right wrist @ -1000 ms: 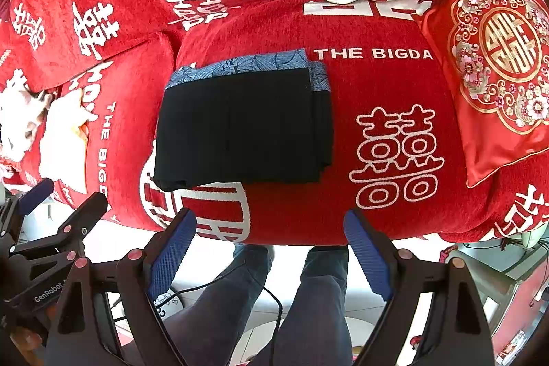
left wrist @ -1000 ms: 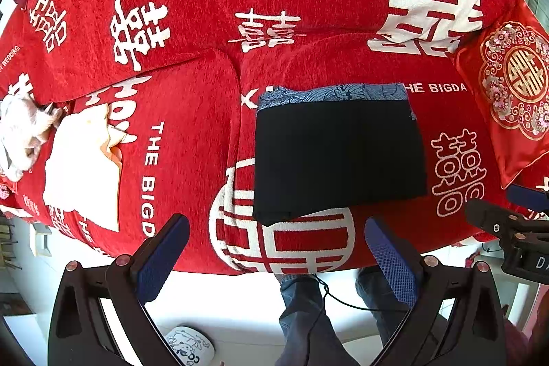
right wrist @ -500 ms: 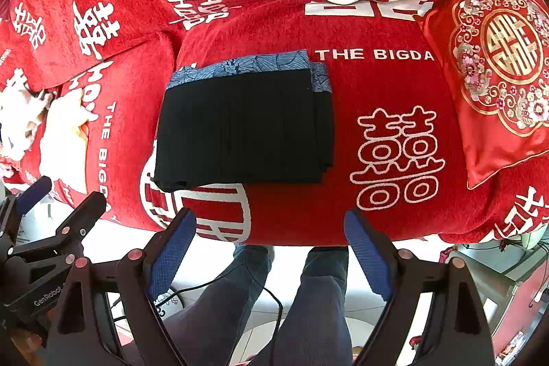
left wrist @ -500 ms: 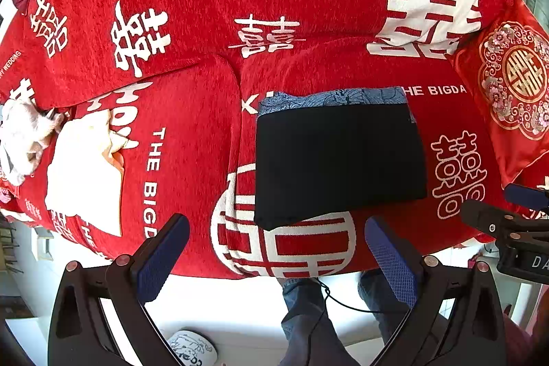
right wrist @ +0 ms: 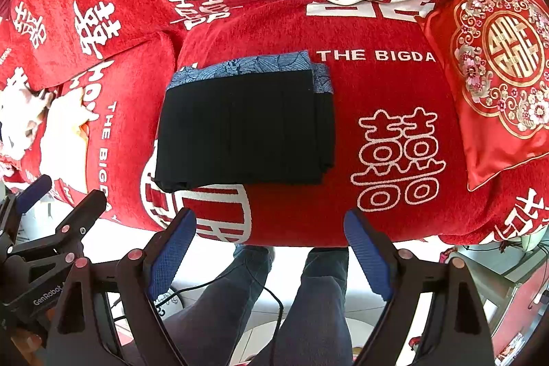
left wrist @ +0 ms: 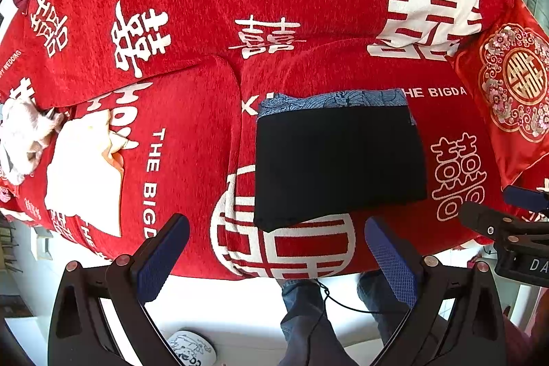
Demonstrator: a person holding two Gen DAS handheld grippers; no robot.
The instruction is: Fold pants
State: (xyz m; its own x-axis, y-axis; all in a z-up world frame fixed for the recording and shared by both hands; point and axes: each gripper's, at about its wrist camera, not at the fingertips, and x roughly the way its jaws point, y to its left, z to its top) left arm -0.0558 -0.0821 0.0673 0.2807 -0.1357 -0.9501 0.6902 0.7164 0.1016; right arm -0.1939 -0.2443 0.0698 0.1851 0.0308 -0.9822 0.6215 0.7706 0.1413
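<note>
Black pants lie folded into a flat rectangle on the red sofa seat, with a blue patterned band along their far edge. My left gripper hangs open above the seat's front edge, just short of the pants, nothing between its blue pads. My right gripper is open too, held over the front edge below the pants and apart from them. Each gripper shows at the edge of the other's view.
A red embroidered cushion leans at the right end of the sofa. Cream and white cloths lie on the left seat. A person's legs in jeans stand on the white floor below, with a thin black cable.
</note>
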